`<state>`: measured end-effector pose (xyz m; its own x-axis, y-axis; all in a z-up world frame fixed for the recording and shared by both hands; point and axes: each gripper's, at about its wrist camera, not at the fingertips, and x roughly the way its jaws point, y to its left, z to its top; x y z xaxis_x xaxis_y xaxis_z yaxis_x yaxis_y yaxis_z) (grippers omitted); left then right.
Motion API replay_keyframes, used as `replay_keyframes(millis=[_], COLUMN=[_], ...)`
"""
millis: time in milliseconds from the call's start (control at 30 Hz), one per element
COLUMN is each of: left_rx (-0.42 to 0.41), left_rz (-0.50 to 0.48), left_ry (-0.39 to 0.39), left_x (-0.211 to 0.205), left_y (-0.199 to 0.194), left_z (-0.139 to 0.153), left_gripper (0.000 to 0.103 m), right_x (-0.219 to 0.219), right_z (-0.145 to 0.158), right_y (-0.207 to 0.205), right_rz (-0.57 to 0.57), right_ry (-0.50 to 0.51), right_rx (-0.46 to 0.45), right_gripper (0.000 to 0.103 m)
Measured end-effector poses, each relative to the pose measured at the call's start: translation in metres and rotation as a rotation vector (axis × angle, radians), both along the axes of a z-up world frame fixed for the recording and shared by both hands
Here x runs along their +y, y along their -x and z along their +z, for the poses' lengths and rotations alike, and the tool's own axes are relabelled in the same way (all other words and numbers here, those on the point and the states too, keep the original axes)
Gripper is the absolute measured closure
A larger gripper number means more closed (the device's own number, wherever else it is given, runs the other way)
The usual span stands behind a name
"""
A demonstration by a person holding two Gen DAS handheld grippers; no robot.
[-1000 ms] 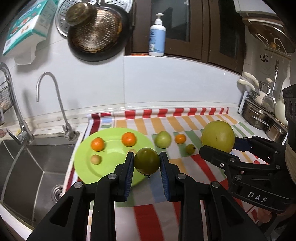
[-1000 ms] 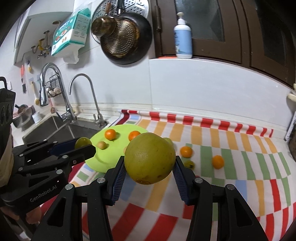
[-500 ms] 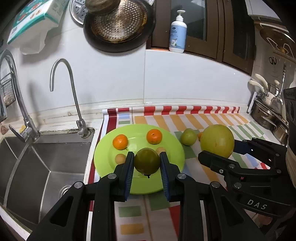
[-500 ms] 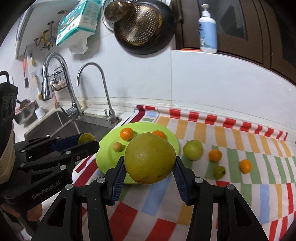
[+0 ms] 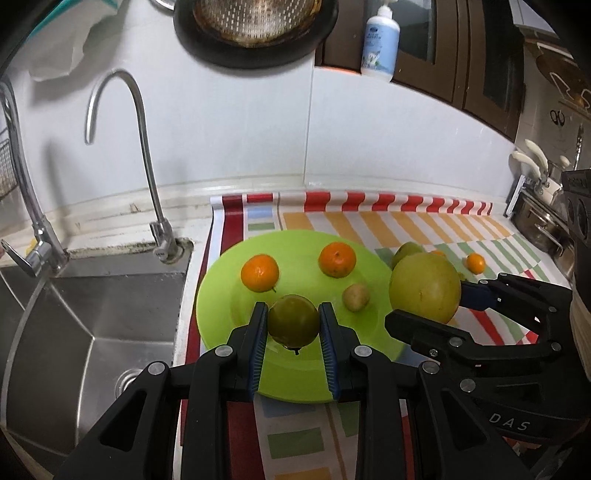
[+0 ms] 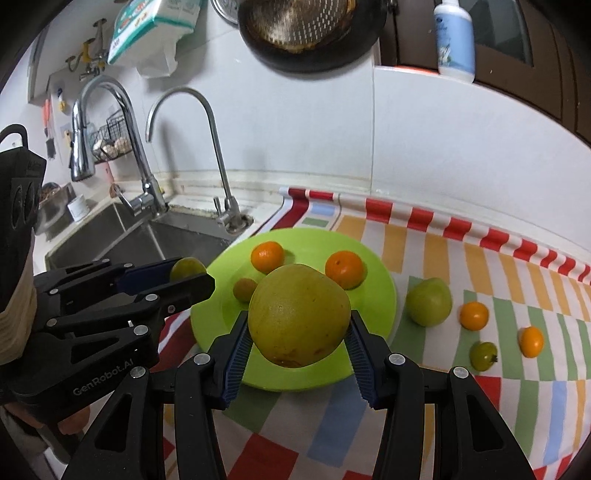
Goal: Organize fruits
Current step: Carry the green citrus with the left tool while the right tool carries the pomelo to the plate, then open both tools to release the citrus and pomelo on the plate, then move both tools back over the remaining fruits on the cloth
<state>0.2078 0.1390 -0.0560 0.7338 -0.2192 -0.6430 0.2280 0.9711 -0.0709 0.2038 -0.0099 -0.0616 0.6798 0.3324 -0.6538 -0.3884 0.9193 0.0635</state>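
Observation:
My left gripper [image 5: 293,325] is shut on a small dark green fruit [image 5: 293,319], held above the near part of the lime green plate [image 5: 218,295]. My right gripper [image 6: 297,332] is shut on a large yellow-green fruit [image 6: 299,314], hovering over the plate's [image 6: 376,354] near right side. Two oranges [image 5: 259,272] [image 5: 337,259] and a small tan fruit [image 5: 355,297] lie on the plate. In the right wrist view a green apple [image 6: 429,301], two small oranges [image 6: 474,315] [image 6: 531,341] and a small green fruit [image 6: 483,355] rest on the striped cloth [image 6: 517,269].
A steel sink [image 5: 92,314] with a curved tap [image 5: 147,177] lies left of the plate. A dark pan [image 5: 255,29] hangs on the wall above. A soap bottle [image 5: 379,40] stands on the ledge. Pots and utensils [image 5: 539,221] sit at the far right.
Both grippers have moved left and lower, carrying their fruits from over the striped cloth to above the green plate. The plate now looks larger and closer in both views.

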Motion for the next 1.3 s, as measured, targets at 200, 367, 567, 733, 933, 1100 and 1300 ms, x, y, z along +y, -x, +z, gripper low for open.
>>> replay_keyframes(millis=[200, 367, 567, 733, 933, 1100, 1300], left_rx=[0.057, 0.078, 0.061, 0.043, 0.005, -0.027, -0.065], left_rz=[-0.007, -0.001, 0.05, 0.07, 0.083, 0.102, 0.114], left_ry=[0.002, 0.008, -0.011, -0.017, -0.022, -0.02, -0.019], left_x=[0.0, 0.002, 0.009, 0.008, 0.002, -0.004, -0.015], left_y=[-0.016, -0.025, -0.023, -0.01, 0.009, 0.023, 0.041], left_z=[-0.019, -0.025, -0.021, -0.013, 0.0, 0.013, 0.028], left_gripper=[0.075, 0.068, 0.053, 0.051, 0.045, 0.038, 0.028], right_x=[0.005, 0.009, 0.003, -0.009, -0.025, -0.036, -0.052], right_z=[-0.019, -0.031, -0.027, -0.017, -0.007, 0.005, 0.018], right_y=[-0.015, -0.027, -0.031, -0.026, -0.01, 0.007, 0.026], right_rz=[0.005, 0.014, -0.027, -0.074, -0.117, -0.136, -0.164], right_ry=[0.013, 0.021, 0.01, 0.015, 0.011, 0.014, 0.005], right_rx=[0.061, 0.096, 0.071, 0.037, 0.011, -0.025, -0.059], right_gripper=[0.052, 0.052, 0.038, 0.038, 0.03, 0.027, 0.023])
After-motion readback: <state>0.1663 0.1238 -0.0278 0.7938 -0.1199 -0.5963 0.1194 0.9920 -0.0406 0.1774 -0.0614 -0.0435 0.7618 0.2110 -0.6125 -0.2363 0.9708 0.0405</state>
